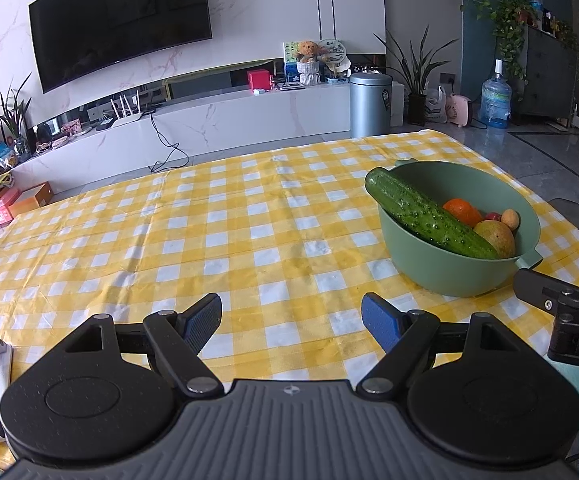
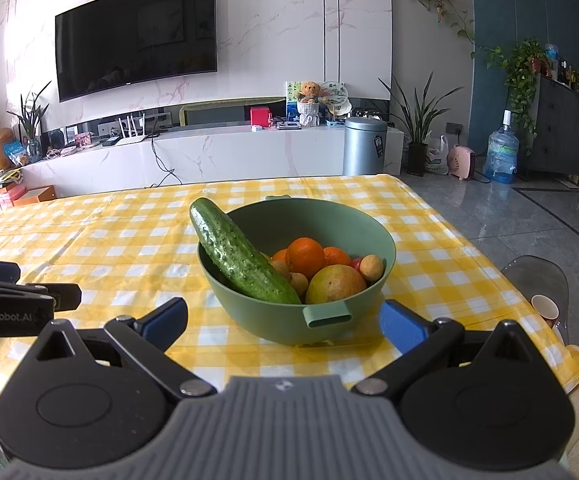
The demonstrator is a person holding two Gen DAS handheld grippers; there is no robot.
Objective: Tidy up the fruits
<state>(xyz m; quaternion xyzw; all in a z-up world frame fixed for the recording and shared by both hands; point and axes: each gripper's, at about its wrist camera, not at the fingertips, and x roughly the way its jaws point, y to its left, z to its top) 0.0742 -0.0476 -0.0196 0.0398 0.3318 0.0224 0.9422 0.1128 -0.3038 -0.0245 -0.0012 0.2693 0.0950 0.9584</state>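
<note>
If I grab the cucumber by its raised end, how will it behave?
The cucumber looks stiff, so it should lift as one piece. Its skin is glossy and bumpy, so it may slip or pivot between the pads. It leans over the bowl rim onto the fruit, so lifting may nudge the oranges.

Flat table draped in a yellow-and-white checked cloth [image 1: 217, 232], filling the middle band of both views, creased in faint fold lines across the centre. Directly on the cloth, only 1 thing: a round sage-green plastic bowl with 2 small tab handles [image 2: 329, 320], at right of centre in the left wrist view [image 1: 449, 272] and at centre in the right wrist view. Cloth edge hanging over the table's right side at the lower right of the right wrist view.
</note>
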